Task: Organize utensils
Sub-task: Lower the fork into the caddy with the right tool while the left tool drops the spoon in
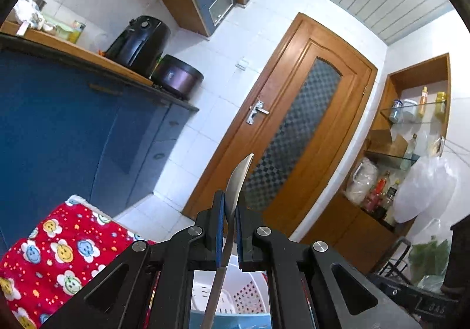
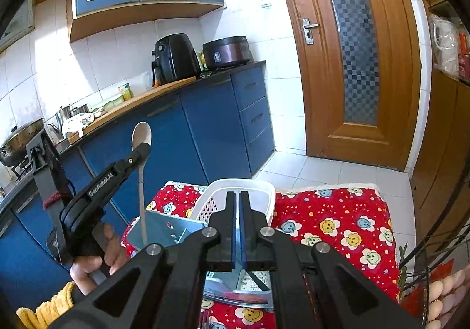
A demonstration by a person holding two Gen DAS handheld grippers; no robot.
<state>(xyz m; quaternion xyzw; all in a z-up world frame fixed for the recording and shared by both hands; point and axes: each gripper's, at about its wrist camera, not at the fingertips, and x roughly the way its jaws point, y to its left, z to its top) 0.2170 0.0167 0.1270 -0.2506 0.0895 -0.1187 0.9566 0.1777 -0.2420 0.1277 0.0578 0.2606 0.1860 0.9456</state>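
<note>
A red flower-print cloth (image 2: 332, 220) is covering the work surface in a blue-cabineted kitchen with a wooden door (image 2: 352, 49). The white basket (image 2: 235, 190) is sitting on it, its contents hidden behind the right gripper (image 2: 237, 229), whose jaws are closed on nothing. The left gripper (image 1: 230, 223) is clamping a steel spoon (image 1: 238, 179) upright above the cloth, bowl uppermost.

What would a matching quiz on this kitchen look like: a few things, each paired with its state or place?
Things:
1. spoon
2. right tool
3. white basket
4. air fryer

States or places:
A. on the flowered cloth
B. shut, holding nothing
C. on the counter
D. gripped in the left tool, bowl end up

Pairs: 1-D, 2-B, 3-A, 4-C
</note>
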